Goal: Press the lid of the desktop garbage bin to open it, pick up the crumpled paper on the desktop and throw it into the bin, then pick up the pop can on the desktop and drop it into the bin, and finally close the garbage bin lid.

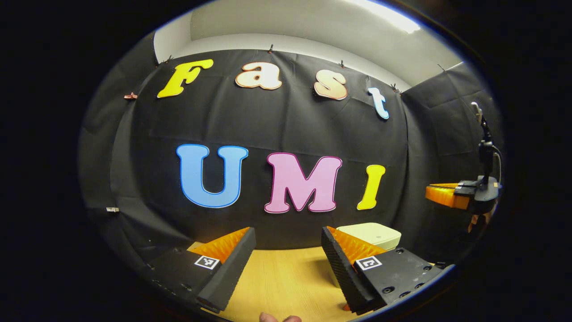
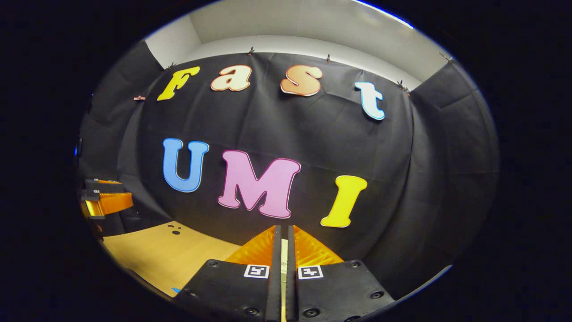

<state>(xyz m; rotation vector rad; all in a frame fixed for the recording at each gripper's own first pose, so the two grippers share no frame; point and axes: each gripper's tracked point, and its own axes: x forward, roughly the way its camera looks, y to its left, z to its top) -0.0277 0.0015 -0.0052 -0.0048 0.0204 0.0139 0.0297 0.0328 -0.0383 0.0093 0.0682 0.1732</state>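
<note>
On the wooden surface [image 1: 286, 277] a shut bin [image 1: 371, 235] stands; the closed right gripper [image 2: 283, 250] should be lowered squarely onto its lid, the spread left gripper [image 1: 286, 250] kept clear.

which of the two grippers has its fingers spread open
The left gripper: its fingers stand wide apart over the light wooden desktop. The right gripper has its fingers nearly together.

The garbage bin [image 1: 373, 235] stands on the table [image 1: 286, 277] before the wall.

Black cloth wall [image 1: 286, 125] encloses the booth on three sides. Pale wooden tabletop [image 2: 156, 255] below. White ceiling [image 1: 313, 22] with a bright light strip [image 1: 389, 15].
</note>
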